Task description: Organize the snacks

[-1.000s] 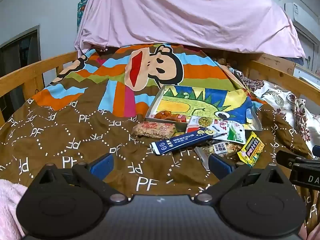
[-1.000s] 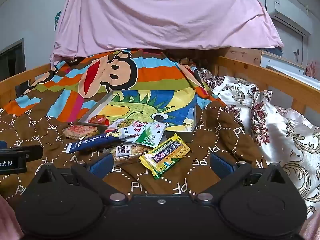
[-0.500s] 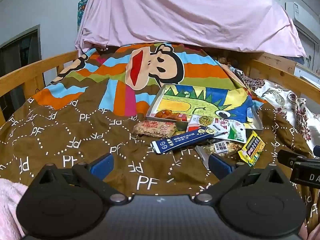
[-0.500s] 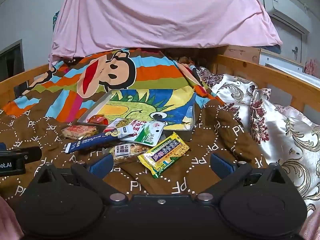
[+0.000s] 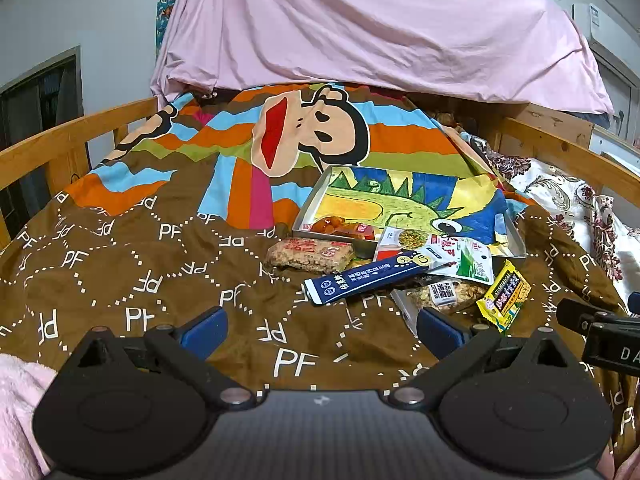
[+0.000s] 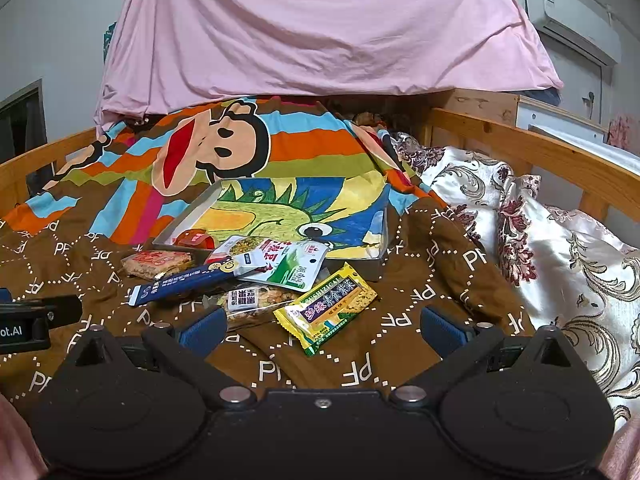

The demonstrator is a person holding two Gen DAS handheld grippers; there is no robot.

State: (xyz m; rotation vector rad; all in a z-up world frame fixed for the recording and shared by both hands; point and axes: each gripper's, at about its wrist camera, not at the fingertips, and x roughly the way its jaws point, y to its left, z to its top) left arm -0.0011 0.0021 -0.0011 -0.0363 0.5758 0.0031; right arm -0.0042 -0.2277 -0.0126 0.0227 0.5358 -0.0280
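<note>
Right wrist view: snack packets heaped on the bed beside a tray.

The right gripper (image 6: 320,326) hangs over the brown blanket (image 6: 400,344), fingers spread wide and holding nothing, the yellow packet (image 6: 328,308) just ahead between them. The left gripper (image 5: 320,328) is likewise wide apart and empty, near the blue stick packet (image 5: 372,278). Orange snacks (image 5: 336,226) lie in the dinosaur-print tray (image 5: 312,200).
</note>
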